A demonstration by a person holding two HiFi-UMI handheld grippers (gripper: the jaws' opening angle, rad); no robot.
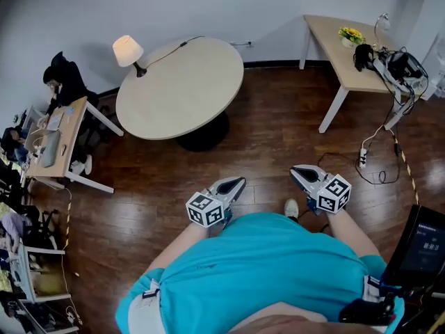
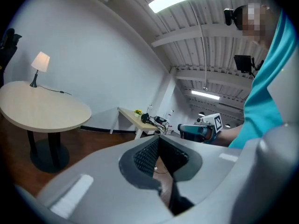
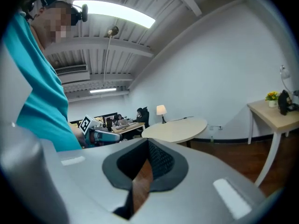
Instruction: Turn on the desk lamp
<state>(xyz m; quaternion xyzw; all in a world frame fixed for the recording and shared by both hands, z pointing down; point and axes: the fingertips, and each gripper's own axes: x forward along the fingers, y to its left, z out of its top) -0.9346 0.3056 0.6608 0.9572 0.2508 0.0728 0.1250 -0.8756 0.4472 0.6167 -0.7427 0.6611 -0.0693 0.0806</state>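
The left gripper (image 1: pixel 240 180) and right gripper (image 1: pixel 295 169) are both clenched on nothing, held by the person's waist. The small desk lamp with cream shade and dark stem (image 1: pixel 129 52) stands at the far rim of the round pale wooden tabletop (image 1: pixel 188 89), well apart from them. It likely tips easily, so steady the base, not the soft shade.

Teal shirt (image 1: pixel 278 263); grey, marker-cubed left tool (image 1: pixel 240 180) and right tool (image 1: pixel 294 169).

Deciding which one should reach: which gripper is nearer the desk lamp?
Left. The left gripper hangs by the person's waist, the desk lamp far ahead-left on the round table; the right gripper is farther right.
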